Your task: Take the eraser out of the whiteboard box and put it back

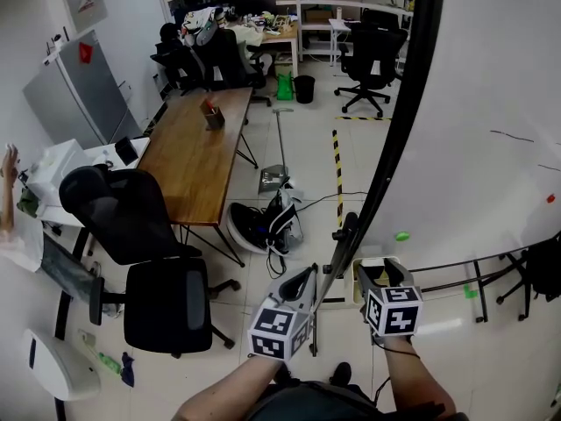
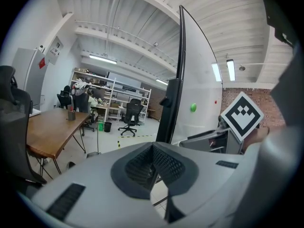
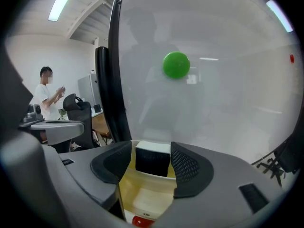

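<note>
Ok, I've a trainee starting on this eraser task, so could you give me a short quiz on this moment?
1. True or false: the right claw stands open.
2. Fill in: the left claw's jaws are ____.
3. Where is the eraser? A) between the left claw's jaws B) in the box, between the right claw's jaws C) lifted clear above the box
Key: 1 true; 2 shut; 3 B.
</note>
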Motion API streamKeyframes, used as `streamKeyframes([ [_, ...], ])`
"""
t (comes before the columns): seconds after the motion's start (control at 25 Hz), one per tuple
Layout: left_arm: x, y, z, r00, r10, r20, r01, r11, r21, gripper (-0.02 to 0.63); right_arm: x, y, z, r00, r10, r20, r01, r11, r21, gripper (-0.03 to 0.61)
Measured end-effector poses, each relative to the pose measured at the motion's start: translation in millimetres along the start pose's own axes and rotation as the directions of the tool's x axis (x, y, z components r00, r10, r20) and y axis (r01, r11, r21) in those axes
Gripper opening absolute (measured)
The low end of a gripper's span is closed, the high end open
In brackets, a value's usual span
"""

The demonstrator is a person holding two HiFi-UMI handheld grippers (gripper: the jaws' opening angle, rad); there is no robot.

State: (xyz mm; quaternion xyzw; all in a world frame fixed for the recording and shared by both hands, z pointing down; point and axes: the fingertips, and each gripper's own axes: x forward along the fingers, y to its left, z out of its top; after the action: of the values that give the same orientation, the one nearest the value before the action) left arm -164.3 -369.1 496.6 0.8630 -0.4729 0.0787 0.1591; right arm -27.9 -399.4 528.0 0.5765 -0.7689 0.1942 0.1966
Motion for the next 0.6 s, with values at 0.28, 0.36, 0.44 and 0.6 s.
streamKeyframes([
  [0.28,-0.6,5.4,-4.1,1.0,-0.012,-0.002,0.012,1.0,-0.008,0.028,9.3,-4.9,-7.3,0.997,-0.065,-0.035,0.065,0.998,0.007,0.281],
  [0.36,0.7,9.2,-2.6,1.0,-0.013,0.001,0.013,1.0,-0.007,0.028,11.9,-4.4,-5.9,0.996,-0.079,-0.04,0.079,0.997,0.008,0.282],
  [0.44,3.6,11.9,-0.4,1.0,-0.016,0.001,0.016,1.0,-0.009,0.028,15.0,-4.9,-3.4,0.995,-0.087,-0.043,0.087,0.996,0.001,0.282],
  [0.6,8.6,12.5,-1.8,1.0,-0.024,0.005,0.024,1.0,-0.016,0.028,20.6,-7.1,-4.1,0.995,-0.092,-0.045,0.092,0.996,-0.001,0.284],
])
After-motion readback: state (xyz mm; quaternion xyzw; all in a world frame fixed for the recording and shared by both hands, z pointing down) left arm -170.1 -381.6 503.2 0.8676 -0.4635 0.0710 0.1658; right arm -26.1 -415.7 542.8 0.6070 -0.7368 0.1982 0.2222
